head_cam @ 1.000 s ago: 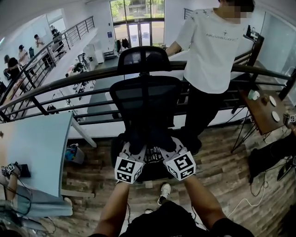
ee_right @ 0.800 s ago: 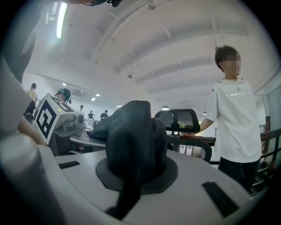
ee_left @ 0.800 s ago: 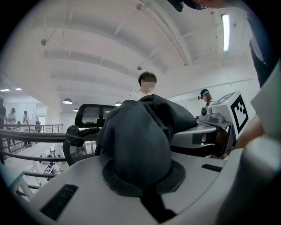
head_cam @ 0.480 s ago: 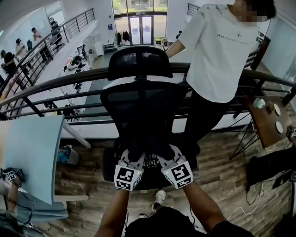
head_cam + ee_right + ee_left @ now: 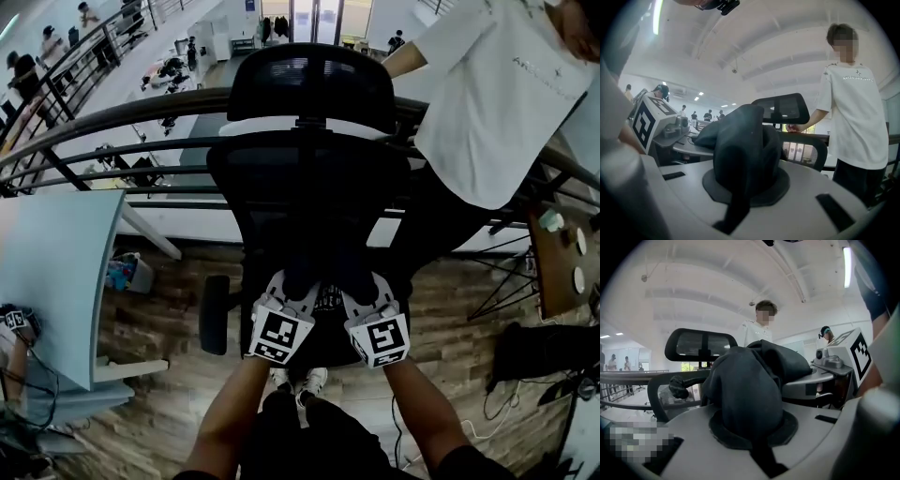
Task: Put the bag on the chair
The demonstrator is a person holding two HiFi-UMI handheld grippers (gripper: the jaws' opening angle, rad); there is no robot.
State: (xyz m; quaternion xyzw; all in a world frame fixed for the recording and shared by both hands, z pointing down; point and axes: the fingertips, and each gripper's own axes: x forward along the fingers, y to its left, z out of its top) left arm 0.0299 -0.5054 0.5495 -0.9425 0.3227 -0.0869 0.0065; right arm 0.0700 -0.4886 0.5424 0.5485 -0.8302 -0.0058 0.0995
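A black fabric bag [image 5: 328, 300] with pale print hangs between my two grippers, just above the seat of a black mesh office chair [image 5: 309, 187]. The left gripper [image 5: 293, 286] is shut on a bunch of the bag's cloth [image 5: 745, 390]. In the same way the right gripper [image 5: 364, 286] is shut on the bag's other side [image 5: 740, 145]. The bunched cloth hides both pairs of fingertips. The chair's headrest [image 5: 701, 344] and mesh back rise right behind the bag. The seat itself is mostly hidden under the bag and grippers.
A person in a white T-shirt [image 5: 497, 103] stands behind the chair at the right, one hand [image 5: 794, 127] at its back. A dark railing [image 5: 112, 122] runs behind the chair. A light blue table [image 5: 47, 272] is at the left, a wooden table [image 5: 562, 272] at the right.
The chair has grown larger and closer in the head view, and both grippers with the bag have come further in over its seat. Neither grip has altered.
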